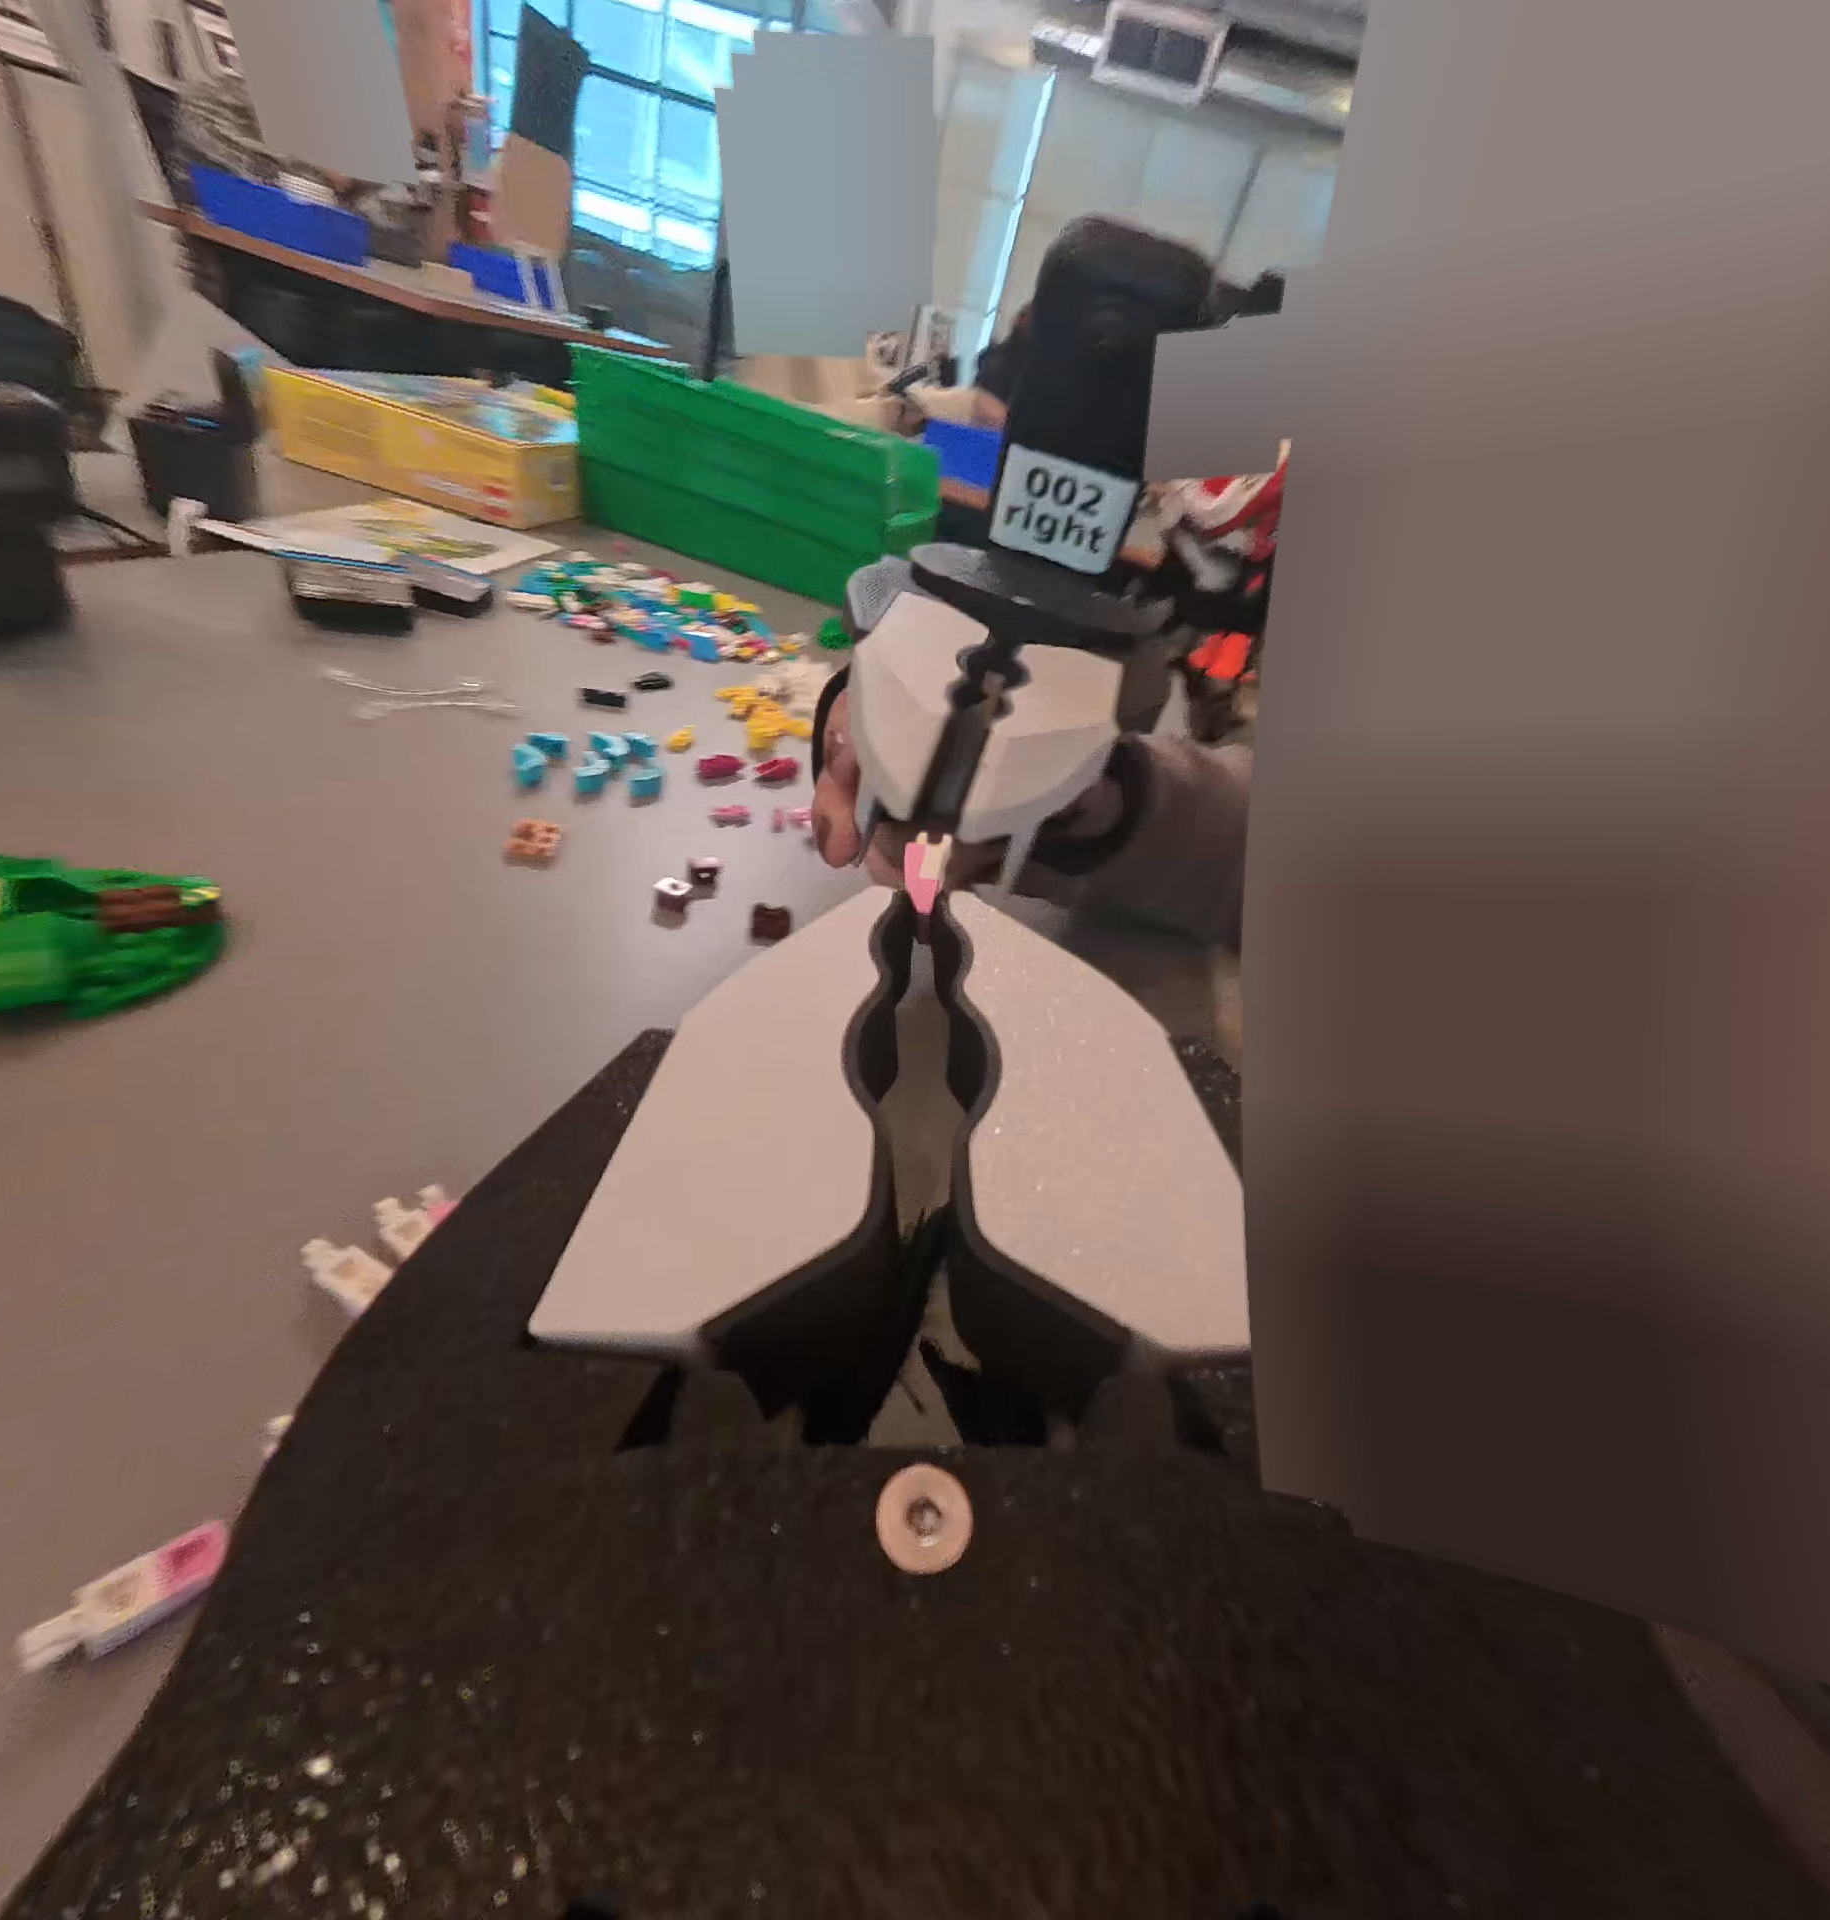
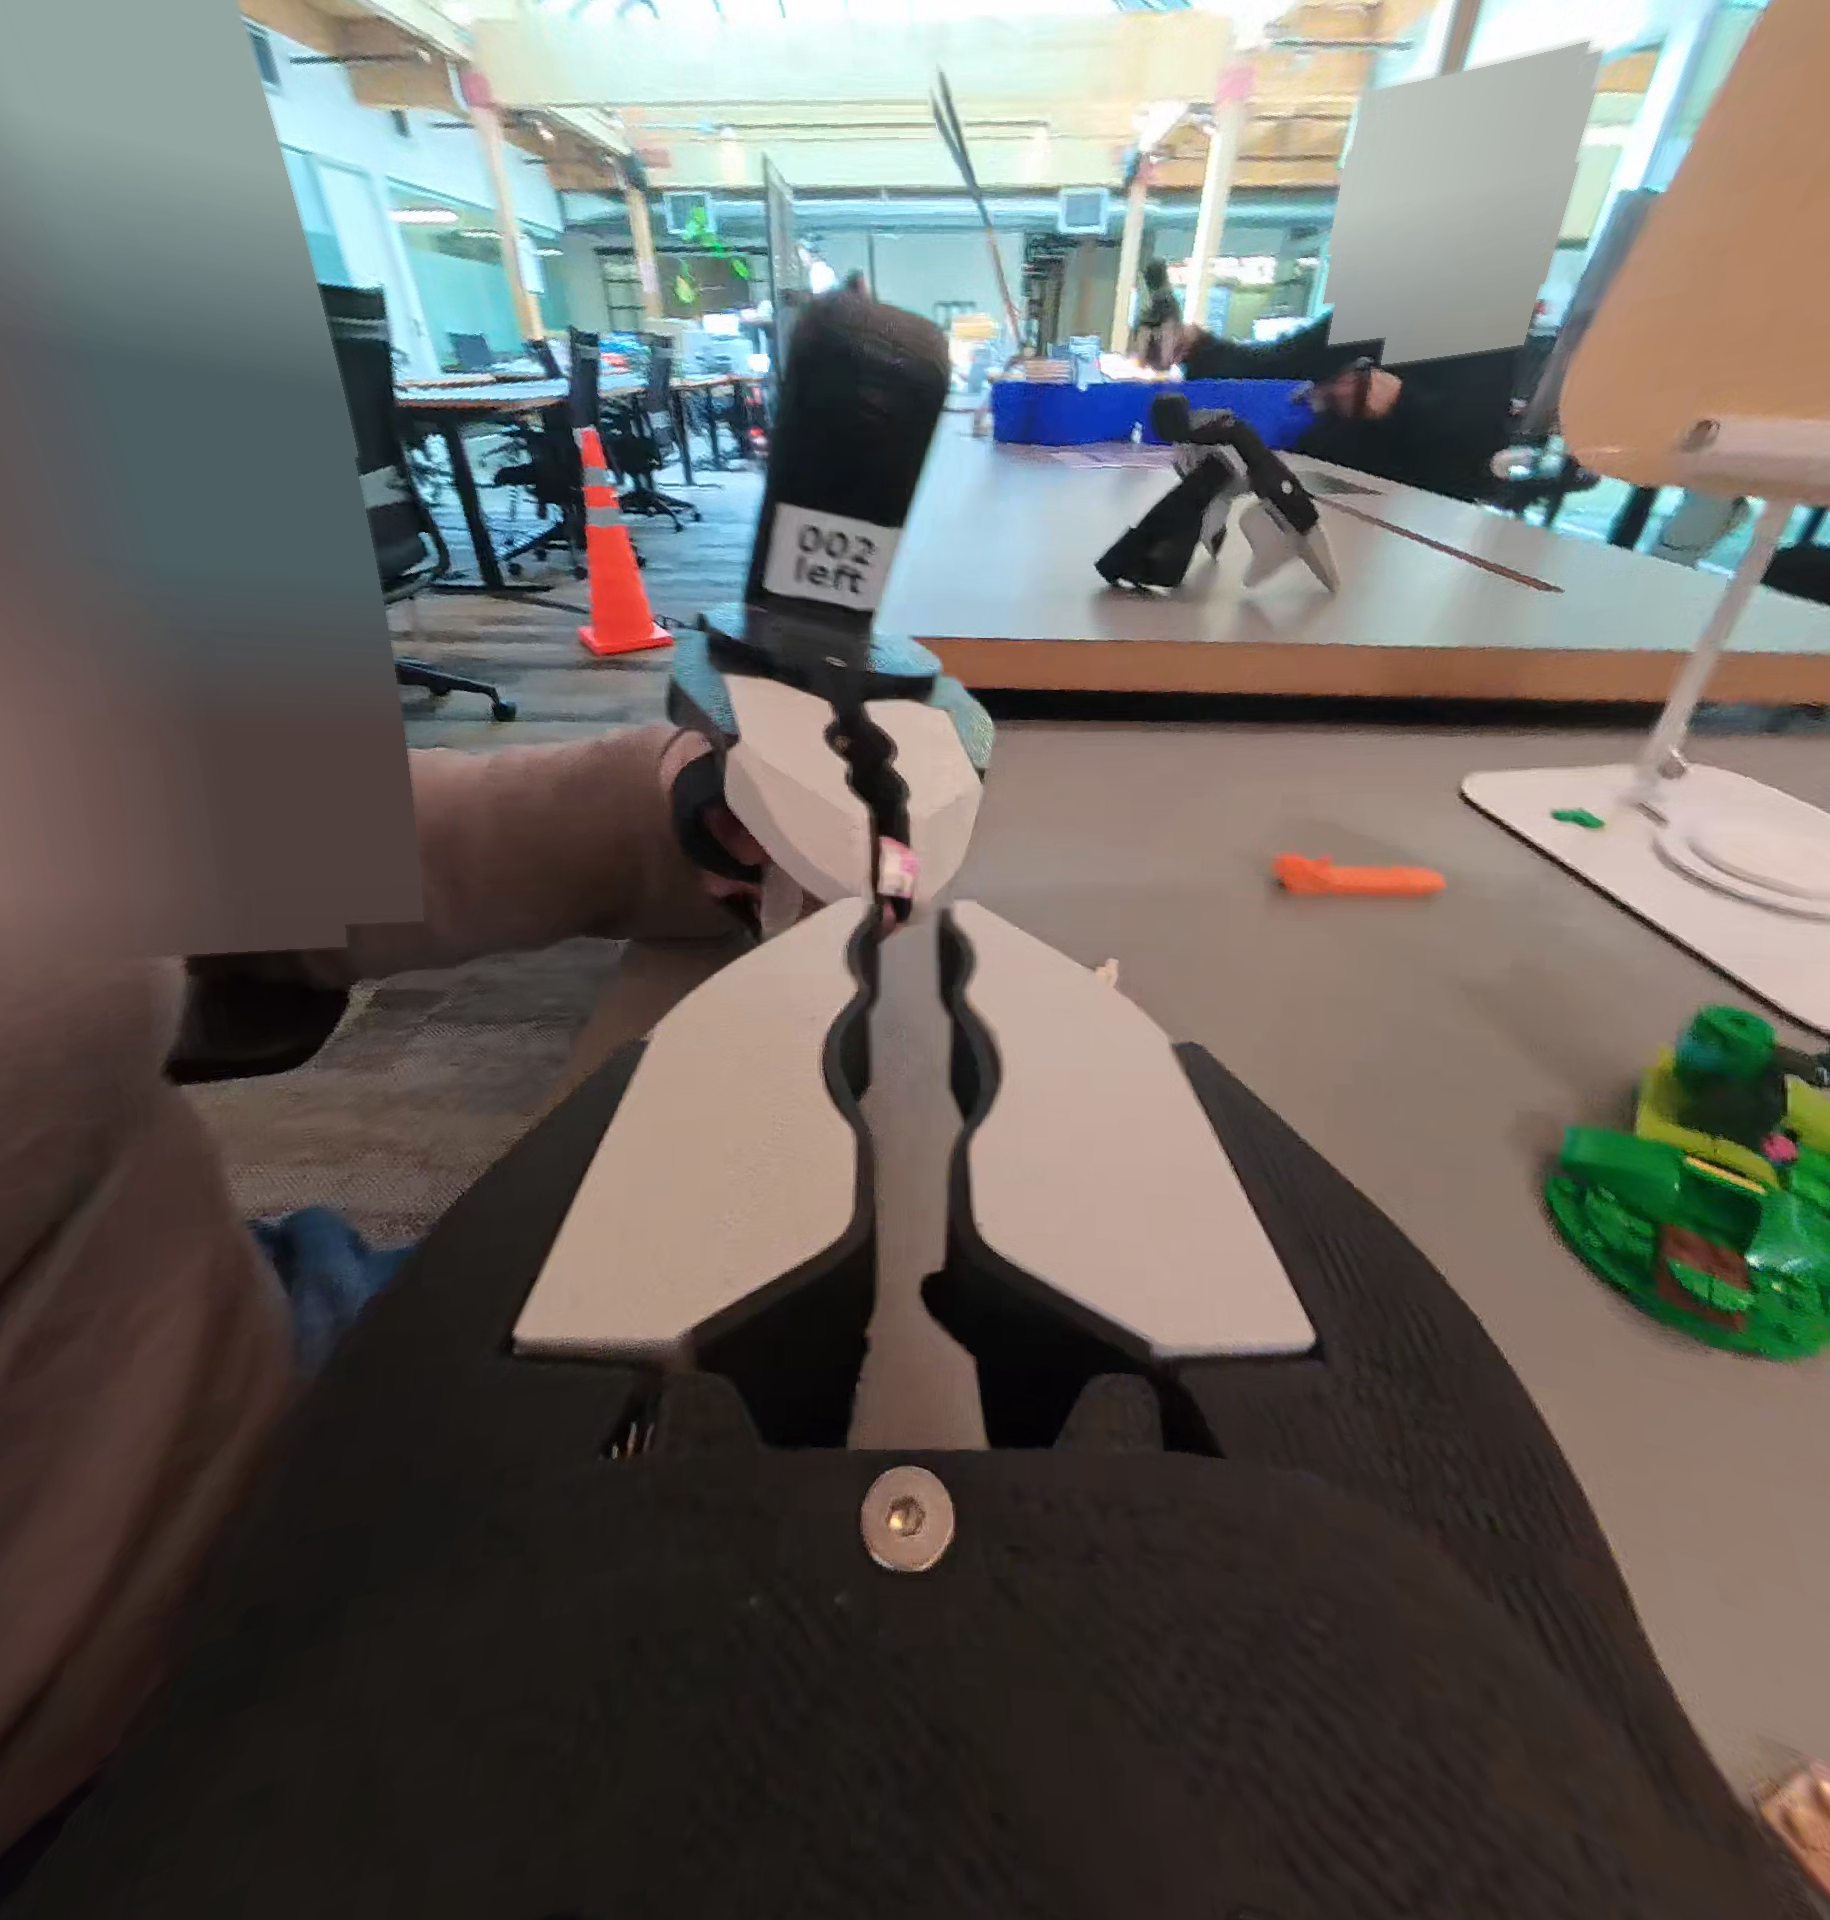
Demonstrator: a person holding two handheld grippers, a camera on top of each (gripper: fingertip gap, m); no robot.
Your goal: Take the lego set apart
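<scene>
A small pink and white lego piece (image 1: 923, 883) is held in the air between the two grippers, which meet tip to tip. My left gripper (image 1: 923, 920) is shut on its lower end. It shows opposite in the right wrist view (image 2: 895, 883), with the piece (image 2: 898, 864) at its tips. My right gripper (image 2: 909, 920) has its fingers a narrow gap apart, with the tips right at the piece. It faces me in the left wrist view (image 1: 932, 831). A green lego build (image 1: 69, 930) sits on the grey table, also seen in the right wrist view (image 2: 1711, 1205).
Several loose coloured pieces (image 1: 630, 613) lie scattered on the table, with blue ones (image 1: 589, 764) nearer. A yellow box (image 1: 423, 436) and stacked green plates (image 1: 745, 468) stand behind. An orange separator tool (image 2: 1358, 878) and a white lamp base (image 2: 1576, 831) are on the right. Pink-white pieces (image 1: 121, 1600) lie near the left. Left and right tips are no more than a few centimetres apart.
</scene>
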